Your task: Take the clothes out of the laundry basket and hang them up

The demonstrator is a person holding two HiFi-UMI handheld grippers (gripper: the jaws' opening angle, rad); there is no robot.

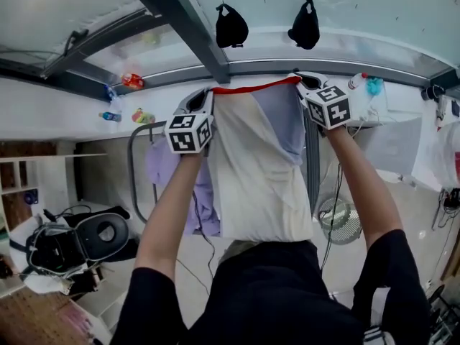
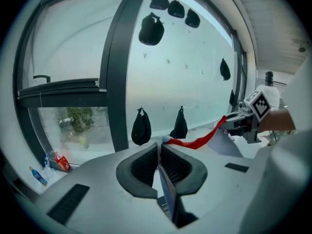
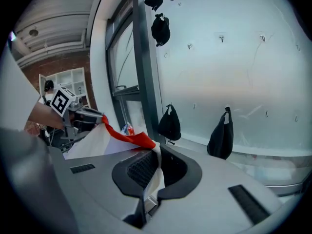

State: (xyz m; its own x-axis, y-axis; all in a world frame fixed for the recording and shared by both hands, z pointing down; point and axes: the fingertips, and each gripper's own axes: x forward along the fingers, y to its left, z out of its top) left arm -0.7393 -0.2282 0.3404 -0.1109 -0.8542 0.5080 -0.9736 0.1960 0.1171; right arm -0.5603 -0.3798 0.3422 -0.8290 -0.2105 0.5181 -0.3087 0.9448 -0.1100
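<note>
two pairs of jaws pinch cloth: left gripper (image 2: 159, 151) and right gripper (image 3: 156, 156) each hold a top corner of the garment (image 1: 255, 171), spread in the air before the window (image 1: 345, 13). a hard tug could slip a thin corner free. limp fabric, cream and lilac, red hem (image 1: 251, 87).

**Head view:** looks from behind the left gripper (image 1: 207, 95) and right gripper (image 1: 300, 83) toward the window (image 1: 359, 20).

**Gripper views:** each looks close along its own jaws, with the opposite gripper at the picture's edge.

All three views share the window and the cloth (image 1: 251, 171).
</note>
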